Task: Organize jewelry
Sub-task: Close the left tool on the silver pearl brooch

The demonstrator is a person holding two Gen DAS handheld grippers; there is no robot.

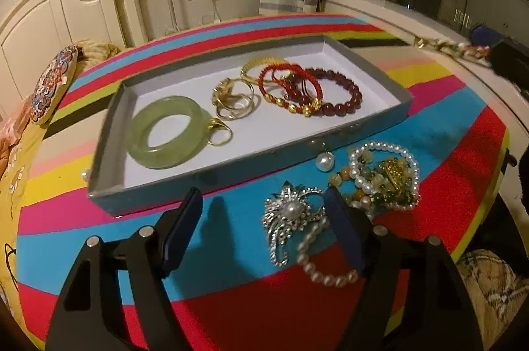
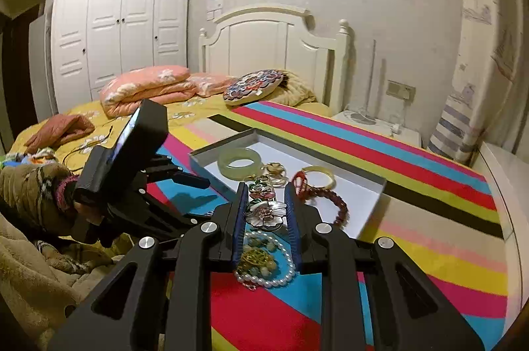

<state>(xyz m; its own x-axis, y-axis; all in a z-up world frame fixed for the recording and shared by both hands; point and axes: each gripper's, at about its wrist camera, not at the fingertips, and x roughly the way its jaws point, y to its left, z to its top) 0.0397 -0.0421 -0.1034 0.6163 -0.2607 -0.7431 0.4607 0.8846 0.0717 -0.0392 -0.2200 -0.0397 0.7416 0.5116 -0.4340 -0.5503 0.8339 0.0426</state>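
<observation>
My left gripper (image 1: 263, 195) is open and points down at the striped cloth. A silver brooch with a pearl centre (image 1: 291, 212) lies between its fingers, close to the right one, and no pad presses on it. A pearl strand (image 1: 317, 265) trails from the brooch. The grey tray (image 1: 109, 136) behind holds a green jade bangle (image 1: 165, 132), gold rings (image 1: 234, 103), red cord bracelets (image 1: 291, 86) and a dark red bead bracelet (image 1: 344, 93). My right gripper (image 2: 265, 189) is shut on an enamel flower brooch (image 2: 266, 212), held above the cloth in front of the tray (image 2: 383, 182).
A tangle of pearl and coloured bead bracelets with a gold piece (image 1: 383, 175) lies right of the silver brooch, and a single pearl earring (image 1: 325, 160) sits by the tray's front wall. A bed with pillows (image 2: 145, 86) and a white wardrobe (image 2: 119, 26) stand behind.
</observation>
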